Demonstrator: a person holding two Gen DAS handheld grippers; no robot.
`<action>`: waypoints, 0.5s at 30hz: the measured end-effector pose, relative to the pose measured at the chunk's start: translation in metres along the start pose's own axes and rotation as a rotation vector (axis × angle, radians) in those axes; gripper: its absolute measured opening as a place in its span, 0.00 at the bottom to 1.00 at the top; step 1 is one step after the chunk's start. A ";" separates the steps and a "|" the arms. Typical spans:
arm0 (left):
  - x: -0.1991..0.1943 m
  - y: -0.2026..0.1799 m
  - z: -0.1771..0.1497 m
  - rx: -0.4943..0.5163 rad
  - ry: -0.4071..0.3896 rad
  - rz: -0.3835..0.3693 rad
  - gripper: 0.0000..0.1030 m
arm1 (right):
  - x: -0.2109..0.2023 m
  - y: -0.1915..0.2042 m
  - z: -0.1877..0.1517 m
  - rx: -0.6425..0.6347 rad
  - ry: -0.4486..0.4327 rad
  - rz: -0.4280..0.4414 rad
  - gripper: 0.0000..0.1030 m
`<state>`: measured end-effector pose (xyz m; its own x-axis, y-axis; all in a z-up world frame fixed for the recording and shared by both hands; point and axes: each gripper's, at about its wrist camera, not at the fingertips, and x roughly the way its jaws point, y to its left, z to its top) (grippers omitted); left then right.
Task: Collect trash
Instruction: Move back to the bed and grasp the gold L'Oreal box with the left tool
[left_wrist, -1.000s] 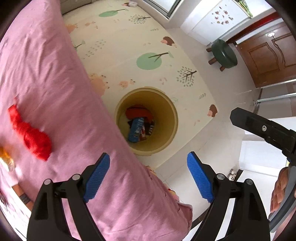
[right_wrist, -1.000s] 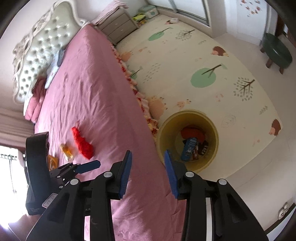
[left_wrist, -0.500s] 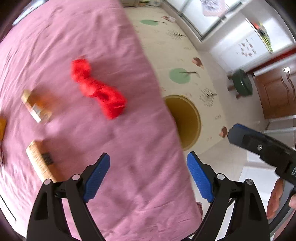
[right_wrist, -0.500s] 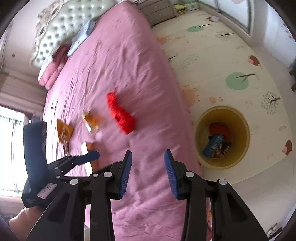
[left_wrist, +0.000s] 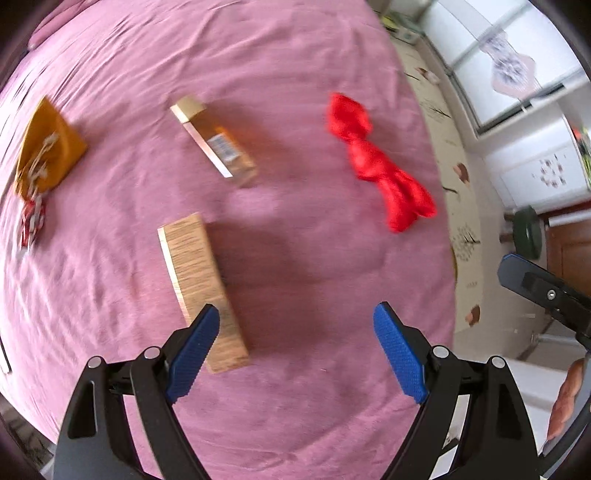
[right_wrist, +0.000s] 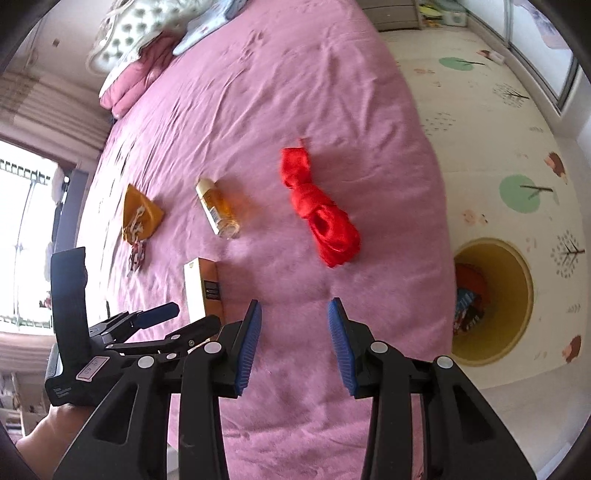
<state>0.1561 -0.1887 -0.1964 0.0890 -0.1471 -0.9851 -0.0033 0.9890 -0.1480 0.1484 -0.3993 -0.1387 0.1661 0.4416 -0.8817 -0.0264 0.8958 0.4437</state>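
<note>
Trash lies on the pink bed (left_wrist: 295, 74): a wood-patterned box (left_wrist: 201, 291), an amber bottle (left_wrist: 214, 147), a crumpled red wrapper (left_wrist: 380, 170) and an orange pouch (left_wrist: 48, 147). My left gripper (left_wrist: 295, 321) points down at the bed, open wide, its left fingertip over the near end of the box. My right gripper (right_wrist: 293, 314) hangs over the bed edge, jaws partly apart with nothing between them, so it is open. The red wrapper (right_wrist: 321, 214) lies ahead of it. The left gripper (right_wrist: 184, 319) shows at its left, above the box (right_wrist: 203, 291).
A yellow bin (right_wrist: 491, 243) with several wrappers inside stands on the patterned floor mat (right_wrist: 517, 110) to the right of the bed. Pillows (right_wrist: 140, 74) and a tufted headboard are at the far end. A small red-and-white item (left_wrist: 33, 218) lies beside the pouch.
Both grippers have swung from above the bin and floor to over the bed. The bin has left the left wrist view, and the box and bottle have come into it. Neither opening changed.
</note>
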 end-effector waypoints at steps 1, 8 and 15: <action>0.002 0.007 -0.001 -0.016 -0.001 0.004 0.82 | 0.004 0.004 0.003 -0.011 0.008 0.000 0.36; 0.016 0.039 0.002 -0.096 -0.005 0.027 0.82 | 0.027 0.022 0.015 -0.047 0.045 0.002 0.36; 0.047 0.066 0.002 -0.179 0.044 0.015 0.73 | 0.056 0.040 0.023 -0.073 0.094 0.003 0.36</action>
<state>0.1622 -0.1305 -0.2526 0.0444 -0.1367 -0.9896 -0.1821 0.9729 -0.1426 0.1795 -0.3398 -0.1670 0.0731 0.4436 -0.8932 -0.0995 0.8944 0.4361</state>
